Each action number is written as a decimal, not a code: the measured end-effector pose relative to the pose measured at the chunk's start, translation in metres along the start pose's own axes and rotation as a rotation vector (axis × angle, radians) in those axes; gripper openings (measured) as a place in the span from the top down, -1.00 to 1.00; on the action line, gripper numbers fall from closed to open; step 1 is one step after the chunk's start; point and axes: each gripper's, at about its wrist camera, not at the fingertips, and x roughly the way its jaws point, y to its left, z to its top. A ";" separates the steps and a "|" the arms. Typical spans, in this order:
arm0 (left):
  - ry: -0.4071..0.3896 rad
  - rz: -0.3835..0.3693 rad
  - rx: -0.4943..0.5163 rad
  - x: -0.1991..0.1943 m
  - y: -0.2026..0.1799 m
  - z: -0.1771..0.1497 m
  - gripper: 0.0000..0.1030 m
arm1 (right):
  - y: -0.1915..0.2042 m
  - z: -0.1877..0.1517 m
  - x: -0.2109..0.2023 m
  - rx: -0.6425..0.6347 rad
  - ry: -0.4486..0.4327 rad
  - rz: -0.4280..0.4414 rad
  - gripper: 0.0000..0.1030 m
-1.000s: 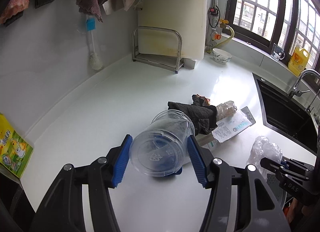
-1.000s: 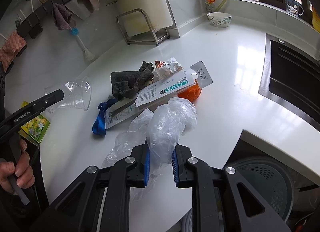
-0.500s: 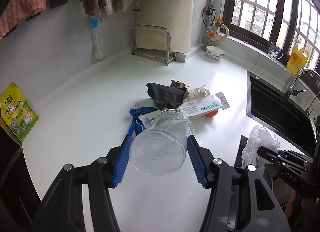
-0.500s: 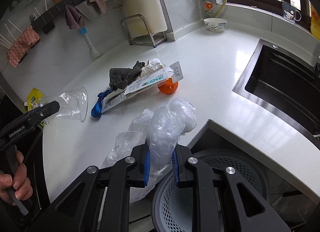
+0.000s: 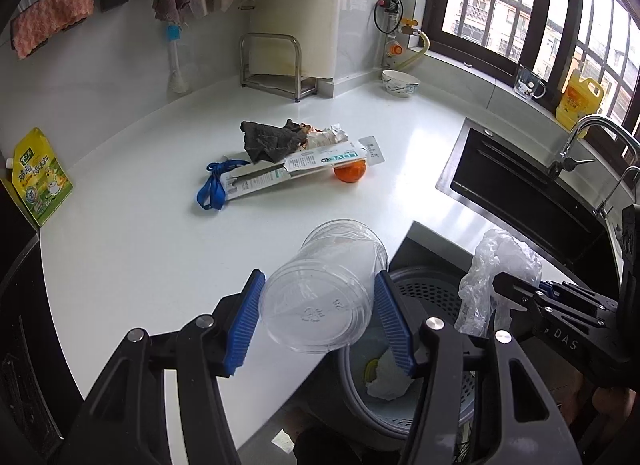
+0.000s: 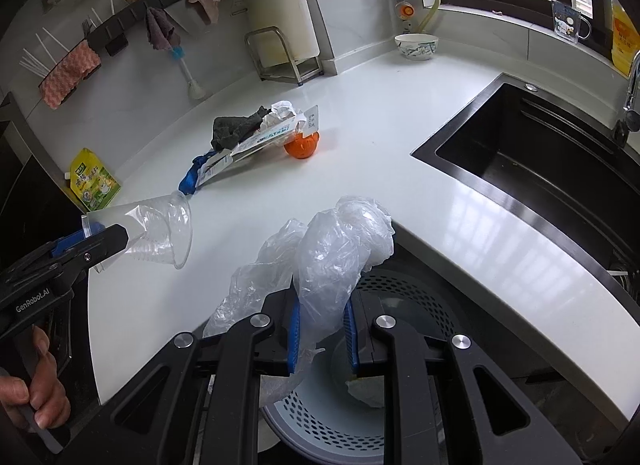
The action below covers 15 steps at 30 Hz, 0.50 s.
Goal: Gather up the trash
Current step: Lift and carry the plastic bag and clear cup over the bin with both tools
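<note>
White counter (image 5: 132, 233), one cup (image 5: 324, 297), one bag (image 6: 340, 253), one bin (image 6: 404, 297), two tools

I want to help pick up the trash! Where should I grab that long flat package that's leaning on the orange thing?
Grab the long flat package at its raised end, by the orange thing. That end is lifted off the counter, so one finger can probably slip underneath from the open sink side. The other end lies flat beside the blue ribbon.
</note>
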 end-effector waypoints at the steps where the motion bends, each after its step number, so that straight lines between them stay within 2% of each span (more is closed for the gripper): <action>1: 0.004 0.000 0.001 -0.001 -0.007 -0.004 -0.07 | -0.004 -0.004 -0.002 -0.003 0.005 0.001 0.66; 15: 0.090 0.005 0.002 0.011 -0.086 -0.053 -0.07 | -0.056 -0.036 -0.015 -0.027 0.070 -0.007 0.66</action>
